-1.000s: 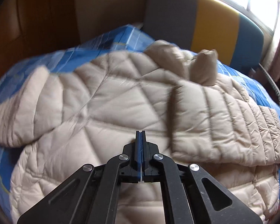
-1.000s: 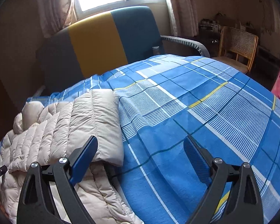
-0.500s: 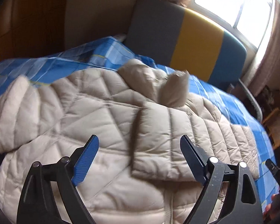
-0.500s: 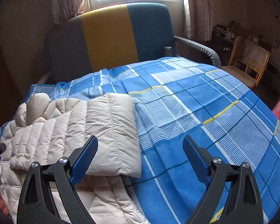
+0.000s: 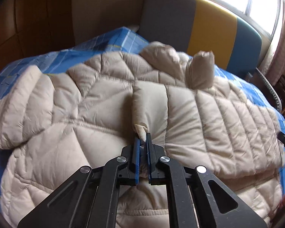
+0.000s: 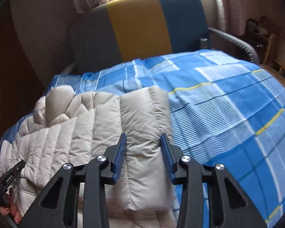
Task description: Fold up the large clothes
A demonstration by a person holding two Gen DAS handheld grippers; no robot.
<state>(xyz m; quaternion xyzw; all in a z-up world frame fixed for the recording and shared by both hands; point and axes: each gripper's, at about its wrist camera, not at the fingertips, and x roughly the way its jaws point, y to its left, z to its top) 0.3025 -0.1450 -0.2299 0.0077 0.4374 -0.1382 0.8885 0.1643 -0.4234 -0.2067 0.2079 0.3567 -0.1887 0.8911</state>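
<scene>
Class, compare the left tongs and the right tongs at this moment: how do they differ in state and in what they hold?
The left tongs are shut, pinching a fold of the beige jacket; the right tongs are open, gripping nothing. The left tongs sit over the jacket's middle; the right tongs straddle a folded sleeve by the blue sheet. Both are black with blue pads.

Grey-yellow-teal sofa back (image 6: 138, 26) under a bright curtained window (image 5: 264, 1); wicker chair (image 6: 281, 60) aside.

Left gripper (image 5: 143, 139) now pinches sleeve (image 5: 150, 106); right gripper (image 6: 144, 146) narrowed.
</scene>
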